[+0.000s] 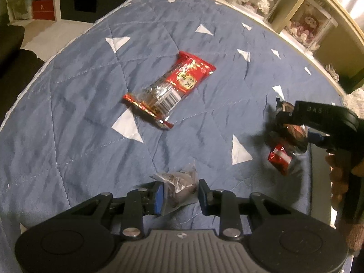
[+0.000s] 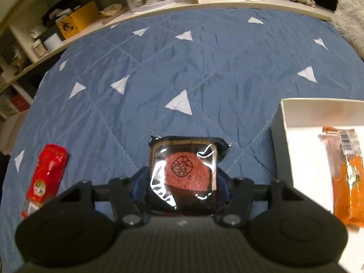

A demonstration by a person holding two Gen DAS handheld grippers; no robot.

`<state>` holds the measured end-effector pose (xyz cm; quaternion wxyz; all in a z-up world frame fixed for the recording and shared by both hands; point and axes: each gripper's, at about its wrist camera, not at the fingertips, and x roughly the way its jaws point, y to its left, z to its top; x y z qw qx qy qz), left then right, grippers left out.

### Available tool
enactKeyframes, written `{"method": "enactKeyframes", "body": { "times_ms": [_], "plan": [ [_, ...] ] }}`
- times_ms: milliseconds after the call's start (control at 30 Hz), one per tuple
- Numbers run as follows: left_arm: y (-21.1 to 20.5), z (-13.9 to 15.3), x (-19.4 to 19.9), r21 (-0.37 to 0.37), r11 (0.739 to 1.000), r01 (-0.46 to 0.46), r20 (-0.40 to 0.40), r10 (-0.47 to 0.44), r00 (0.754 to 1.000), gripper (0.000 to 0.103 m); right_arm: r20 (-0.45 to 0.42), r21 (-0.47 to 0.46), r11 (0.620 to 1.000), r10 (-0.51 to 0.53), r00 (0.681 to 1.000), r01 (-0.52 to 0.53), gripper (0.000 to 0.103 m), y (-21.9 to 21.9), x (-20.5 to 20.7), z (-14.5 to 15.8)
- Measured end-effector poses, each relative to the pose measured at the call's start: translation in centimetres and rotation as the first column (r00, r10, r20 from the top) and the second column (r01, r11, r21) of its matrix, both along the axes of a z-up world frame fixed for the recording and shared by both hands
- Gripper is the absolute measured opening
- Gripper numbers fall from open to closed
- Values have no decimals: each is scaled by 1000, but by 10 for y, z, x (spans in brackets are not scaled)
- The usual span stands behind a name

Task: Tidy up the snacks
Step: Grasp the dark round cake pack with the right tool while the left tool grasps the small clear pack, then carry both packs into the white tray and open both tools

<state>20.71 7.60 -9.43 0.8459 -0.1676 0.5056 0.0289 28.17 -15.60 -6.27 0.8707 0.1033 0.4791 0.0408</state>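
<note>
A quilted blue bedspread (image 1: 79,118) dotted with white triangles fills both views, with shelving (image 2: 41,34) curving across the top of each frame.

In the left wrist view, the left claw (image 1: 179,196) sits at the bottom centre, its blue-padded fingers (image 1: 159,196) either side of a small clear-wrapped dark snack (image 1: 182,184). The left pad appears to touch the wrapper, while a narrow gap shows at the right one, so whether the claw grips it cannot be told. A long red-and-clear snack packet (image 1: 170,88) lies flat on the bedspread at mid-frame, well apart from the claw. At the right edge the right claw (image 1: 284,122) enters, with a dark wrapped item between its fingers and a small red packet (image 1: 279,159) just below it; blur hides whether they touch.

In the right wrist view, the right claw (image 2: 182,182) at lower centre is closed on a black-wrapped pastry (image 2: 184,170) whose clear window shows a reddish round cake stamped with a dark emblem. The red snack packet (image 2: 46,173) lies at lower left on the bedspread. At the right edge, a white box (image 2: 286,118) holds an orange snack packet (image 2: 348,177).
</note>
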Motion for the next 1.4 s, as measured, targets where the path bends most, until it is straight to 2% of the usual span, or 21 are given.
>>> {"method": "enactKeyframes", "body": {
  "times_ms": [333,667,1133,1400],
  "plan": [
    [0,25,-6,-25,1000,2,76,0,997,32,67,0,995,101,993,-101,66,-8,-38,36],
    [-18,56,-2,-11,998,67,146,-65,987,32,121,22,992,122,985,-125,66,-37,-72,76],
    [-90,88,5,-20,979,205,218,-196,956,32,152,-3,999,52,987,-52,66,-99,-103,86],
    [-147,91,8,-41,953,302,231,-285,931,32,159,-20,999,-23,987,26,66,-151,-122,88]
  ]
}}
